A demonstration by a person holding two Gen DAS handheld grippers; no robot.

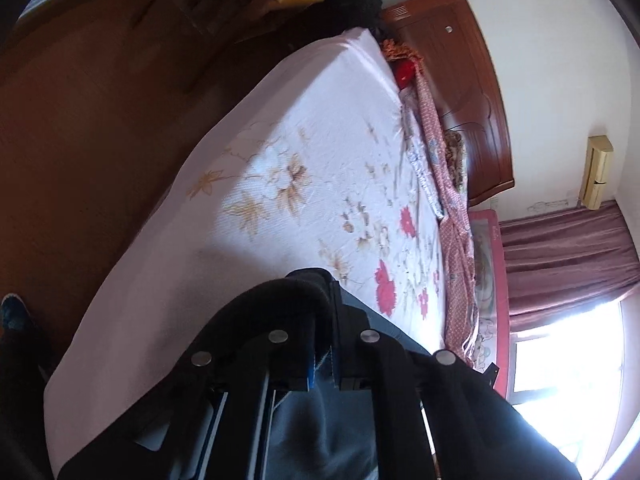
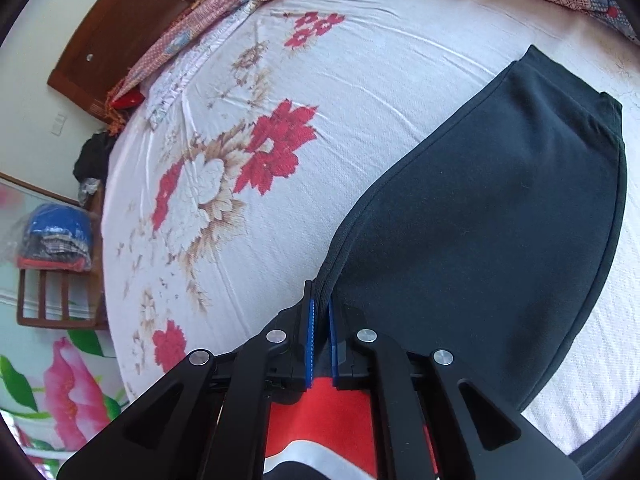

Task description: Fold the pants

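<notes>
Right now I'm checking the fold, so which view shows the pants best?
The right wrist view: the dark pants lie spread across the bedsheet. The left wrist view shows only bunched fabric draped over the fingers.

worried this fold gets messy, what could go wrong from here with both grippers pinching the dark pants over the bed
1. The right gripper seems to pinch only a thin edge of the pants; a pull could slip it free.
2. Cloth drapes over the left gripper and its fingers, so it may snag on release.
3. Dragging could bunch the floral sheet, which already shows wrinkles.
</notes>
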